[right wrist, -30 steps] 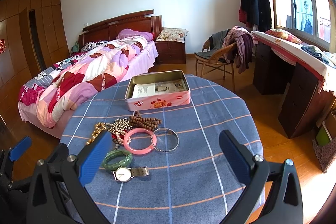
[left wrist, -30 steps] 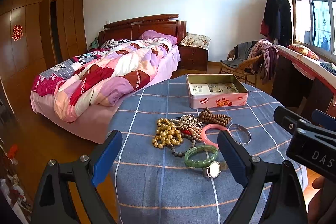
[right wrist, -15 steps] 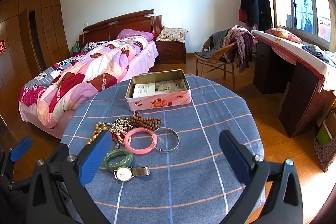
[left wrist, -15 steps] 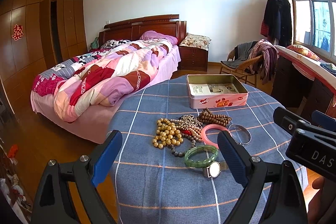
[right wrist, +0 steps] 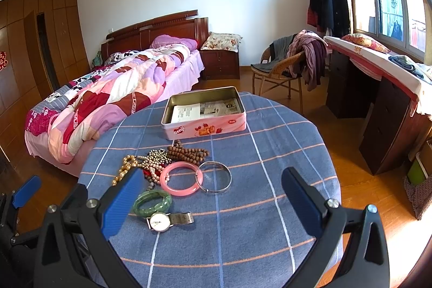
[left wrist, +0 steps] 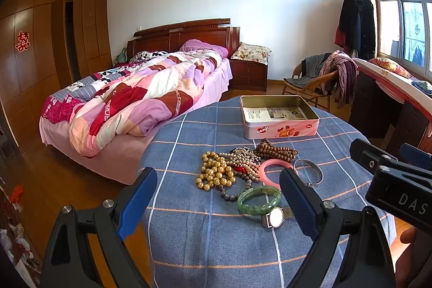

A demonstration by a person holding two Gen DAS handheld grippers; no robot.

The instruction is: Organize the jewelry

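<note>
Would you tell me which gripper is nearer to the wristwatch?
Left, though only narrowly. The left gripper has the wristwatch beside its right finger; the right gripper has it just inside its left finger.

One open pink tin (right wrist: pixel 205 123), three bangles: pink (right wrist: pixel 180 182), green (right wrist: pixel 152 203), silver (right wrist: pixel 214 176), one wristwatch (right wrist: pixel 160 221), several tangled bead strands (right wrist: pixel 151 162), exact number unclear.
</note>
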